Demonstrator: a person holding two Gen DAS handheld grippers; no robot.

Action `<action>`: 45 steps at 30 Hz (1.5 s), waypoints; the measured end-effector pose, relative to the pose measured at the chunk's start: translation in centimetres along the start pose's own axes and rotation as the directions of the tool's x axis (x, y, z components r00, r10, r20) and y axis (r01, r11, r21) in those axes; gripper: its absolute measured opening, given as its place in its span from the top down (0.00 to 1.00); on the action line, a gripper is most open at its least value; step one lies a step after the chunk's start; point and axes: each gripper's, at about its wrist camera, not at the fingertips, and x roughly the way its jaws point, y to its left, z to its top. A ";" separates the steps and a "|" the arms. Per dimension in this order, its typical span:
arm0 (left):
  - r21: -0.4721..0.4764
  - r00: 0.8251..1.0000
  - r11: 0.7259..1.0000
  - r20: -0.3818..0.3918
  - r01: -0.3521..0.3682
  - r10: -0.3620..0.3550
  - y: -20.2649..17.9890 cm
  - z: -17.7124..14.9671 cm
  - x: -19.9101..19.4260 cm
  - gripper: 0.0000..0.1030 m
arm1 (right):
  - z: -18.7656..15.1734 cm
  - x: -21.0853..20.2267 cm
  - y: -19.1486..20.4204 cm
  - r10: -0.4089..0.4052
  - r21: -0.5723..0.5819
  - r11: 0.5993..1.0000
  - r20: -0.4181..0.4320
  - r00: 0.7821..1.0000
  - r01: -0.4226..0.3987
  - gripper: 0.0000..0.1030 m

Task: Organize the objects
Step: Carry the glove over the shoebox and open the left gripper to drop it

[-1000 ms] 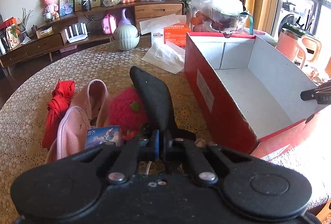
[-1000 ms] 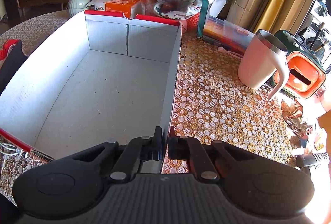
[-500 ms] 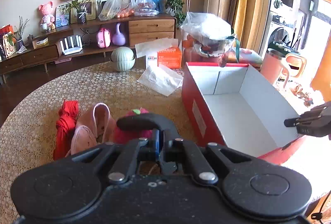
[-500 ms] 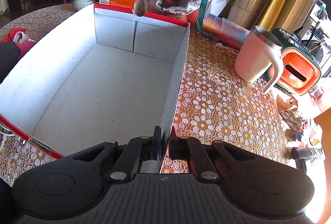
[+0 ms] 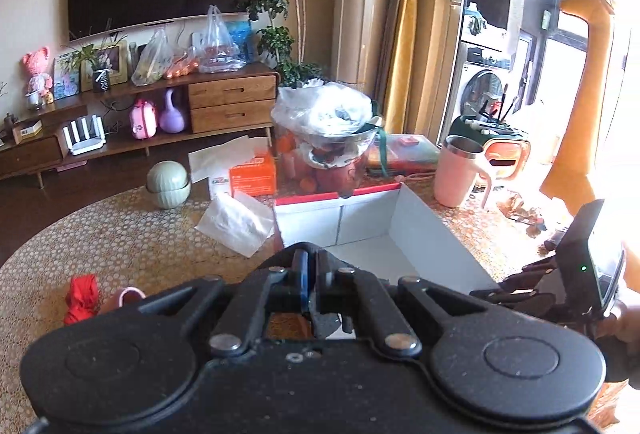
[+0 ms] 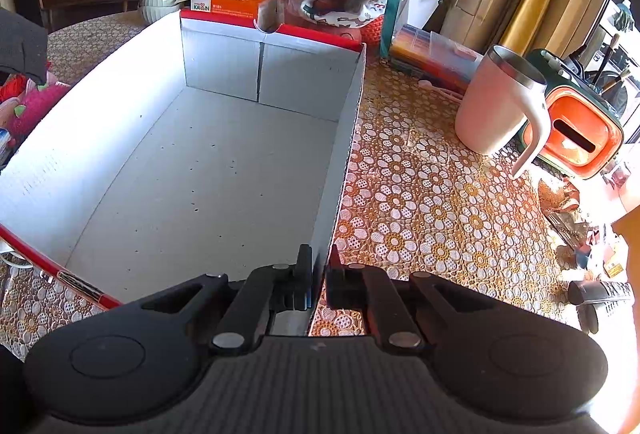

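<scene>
My left gripper [image 5: 310, 274] is shut on a black cloth item [image 5: 326, 322] and holds it raised over the near left edge of the open red box [image 5: 420, 234] with a white inside. The same black item shows at the left edge of the right wrist view [image 6: 20, 45]. My right gripper [image 6: 319, 274] is shut on the box's right wall [image 6: 344, 153] near its front corner. A red cloth [image 5: 82, 296], a pink slipper [image 5: 126, 296] and a pink strawberry plush [image 6: 38, 103] lie on the table left of the box.
Behind the box stand a bagged glass bowl [image 5: 328, 137], an orange tissue box [image 5: 252, 175] and a green round pot [image 5: 168, 183]. A pink mug [image 6: 498, 101] and an orange-green container [image 6: 576, 129] stand right of the box on the lace tablecloth [image 6: 432, 201].
My left gripper has lifted the black item off the pile and moved it up and right, toward the box. My right gripper has stayed shut on the box wall.
</scene>
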 end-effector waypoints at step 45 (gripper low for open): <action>0.080 0.930 0.992 -0.363 0.097 -0.062 -5.3 -4.0 11.9 0.51 | 0.1 0.1 -0.9 0.041 0.050 0.998 -0.014 0.999 -0.041 0.95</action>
